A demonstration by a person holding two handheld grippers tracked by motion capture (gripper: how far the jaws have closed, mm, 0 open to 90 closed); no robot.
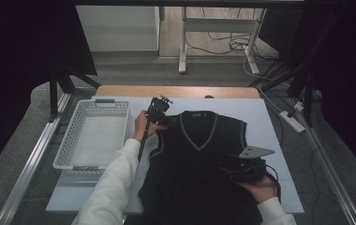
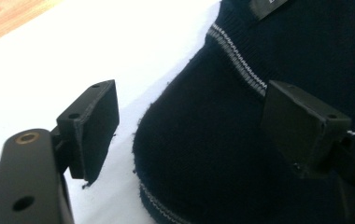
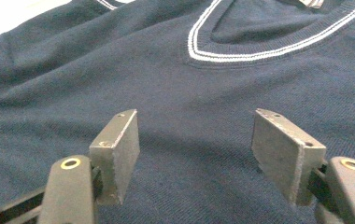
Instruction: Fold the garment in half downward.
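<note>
Hidden: the vest's [image 1: 195, 173] hem runs off the near edge of the high view, and the left tongs' [image 1: 163, 118] jaw tips are too dark and small to pick out there. The right tongs [image 1: 230, 169] blend into the dark knit in that view.
Cut off: in the left gripper view, the label [image 2: 266, 6] at the collar is clipped by the top edge.
Left tongs: jaws wide apart, nothing clamped [image 2: 189, 135]. The vest's shoulder edge lies between them, one jaw over the white sheet [image 2: 73, 56], the other over the knit.
Right tongs: jaws apart too, gripping nothing [image 3: 196, 156], low over the vest's chest, with the V-neck trim [image 3: 222, 56] just ahead.
Vest: flat on the sheet, under both tongs, collar at the far end.
Basket: a white one [image 1: 68, 150], beside the left tongs, on the side away from the vest.
Count: one vest, one basket, two tongs, two hands — left [image 1: 142, 125], right [image 1: 259, 187].
</note>
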